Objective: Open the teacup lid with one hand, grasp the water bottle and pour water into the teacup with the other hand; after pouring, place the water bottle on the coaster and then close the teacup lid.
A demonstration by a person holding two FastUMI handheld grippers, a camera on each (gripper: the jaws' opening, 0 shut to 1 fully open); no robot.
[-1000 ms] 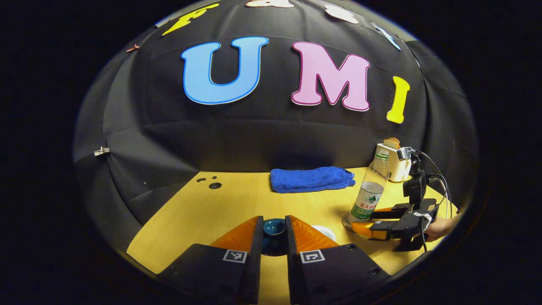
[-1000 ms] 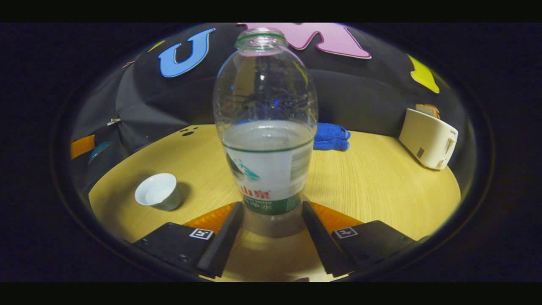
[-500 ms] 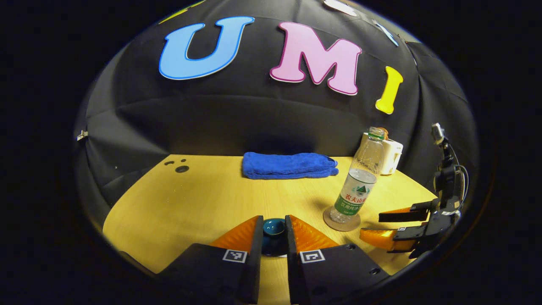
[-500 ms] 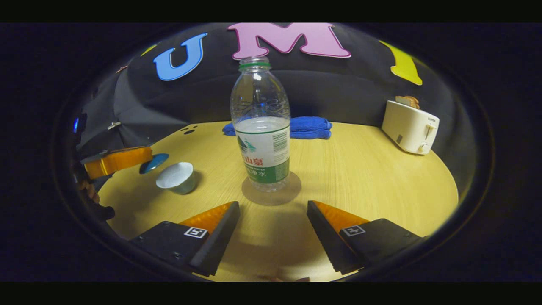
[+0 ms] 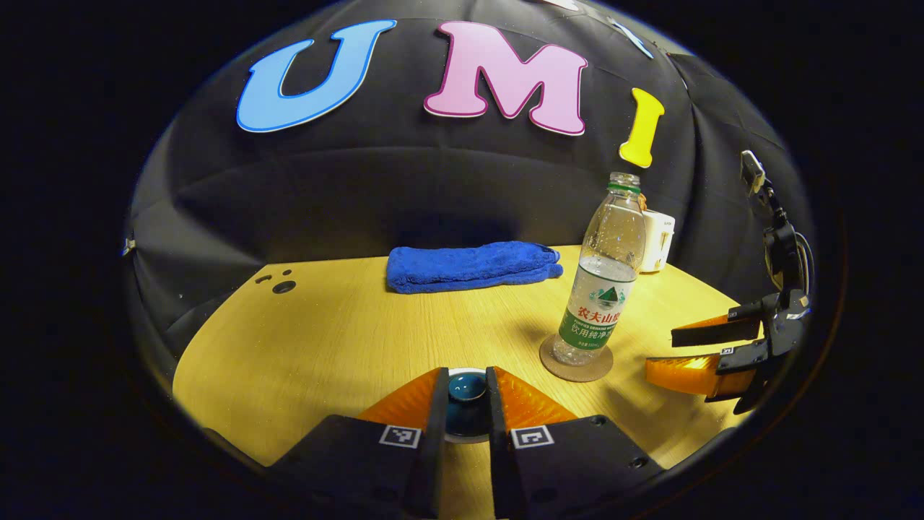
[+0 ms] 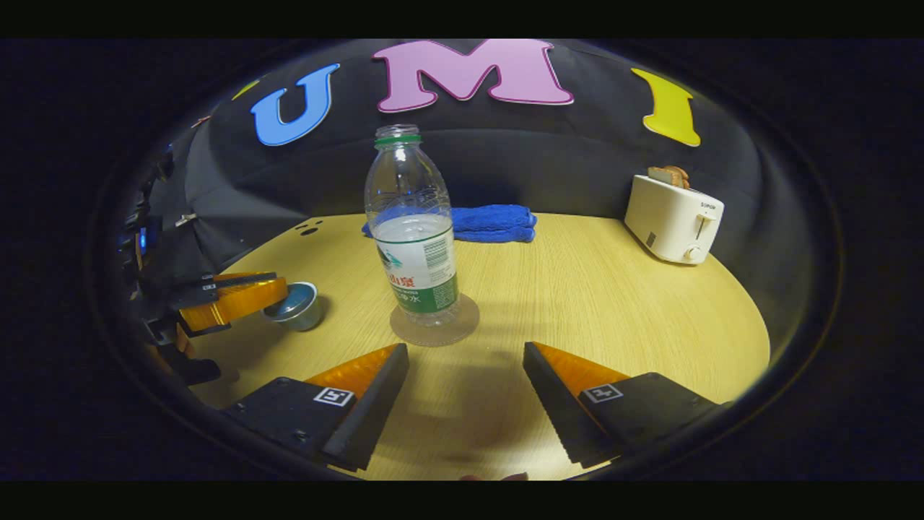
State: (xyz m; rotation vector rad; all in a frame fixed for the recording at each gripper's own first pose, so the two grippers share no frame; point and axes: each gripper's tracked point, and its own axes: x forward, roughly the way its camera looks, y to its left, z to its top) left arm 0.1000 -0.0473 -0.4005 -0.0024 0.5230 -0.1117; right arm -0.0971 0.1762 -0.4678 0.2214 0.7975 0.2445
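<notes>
A clear water bottle (image 6: 415, 245), part full and uncapped, stands upright on a round brown coaster (image 6: 462, 328). My right gripper (image 6: 465, 361) is open and drawn back from it, with bare table between its fingers. To the left, the pale teacup (image 6: 299, 314) carries the dark teal lid (image 6: 292, 296) over its mouth. My left gripper (image 5: 467, 375) is shut on the lid's knob (image 5: 467, 388), and a white rim of the cup shows around the lid (image 5: 465, 422). The bottle (image 5: 603, 289), the coaster (image 5: 577, 367) and the open right gripper (image 5: 660, 352) stand to the right. The left gripper (image 6: 278, 285) reaches the cup from the left.
A folded blue towel (image 6: 491, 220) lies at the back of the wooden table (image 6: 613, 310). A white toaster (image 6: 675, 217) with bread in it stands at the back right. Small dark holes (image 5: 283, 287) mark the table's far left.
My right gripper let go of the bottle on the coaster and backed away, open. My left gripper carried the lid down over the teacup's mouth.
</notes>
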